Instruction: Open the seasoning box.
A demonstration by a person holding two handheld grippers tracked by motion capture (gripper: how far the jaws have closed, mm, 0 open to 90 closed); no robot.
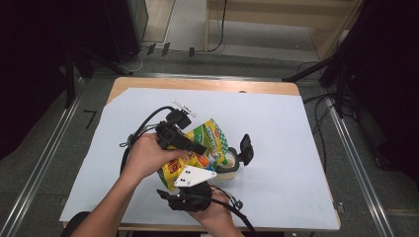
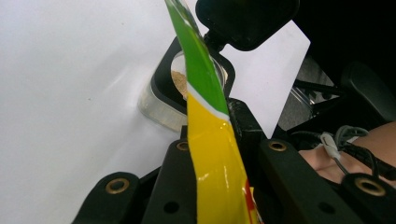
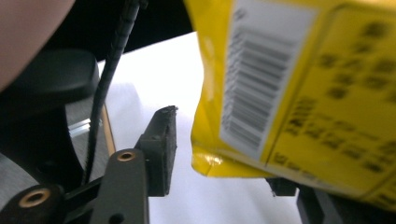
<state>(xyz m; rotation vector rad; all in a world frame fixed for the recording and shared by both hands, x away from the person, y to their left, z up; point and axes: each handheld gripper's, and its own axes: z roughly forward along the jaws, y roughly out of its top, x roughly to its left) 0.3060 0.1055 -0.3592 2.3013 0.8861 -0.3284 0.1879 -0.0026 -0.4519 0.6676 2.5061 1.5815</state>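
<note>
A yellow and green snack bag [image 1: 210,140] is held up over the white sheet, tilted toward a clear container [image 1: 231,167] with a black rim and a raised black flip lid [image 1: 246,148]. My left gripper [image 1: 199,148] is shut on the bag's edge. In the left gripper view the bag [image 2: 212,154] runs pinched between the jaws of that gripper [image 2: 212,122], above the container [image 2: 161,100] with tan grains inside. My right gripper [image 1: 190,174] sits below the bag under its grey plate. In the right gripper view it [image 3: 222,158] stands open, with the bag's barcode corner [image 3: 210,163] hanging clear of the left pad [image 3: 161,149]; the other jaw is mostly hidden.
A white sheet [image 1: 276,128] covers most of the wooden table [image 1: 207,84]. A small white stick-like object [image 1: 184,107] lies behind the left hand. Black cables trail from both grippers. Metal rails and dark stands flank the table on the floor.
</note>
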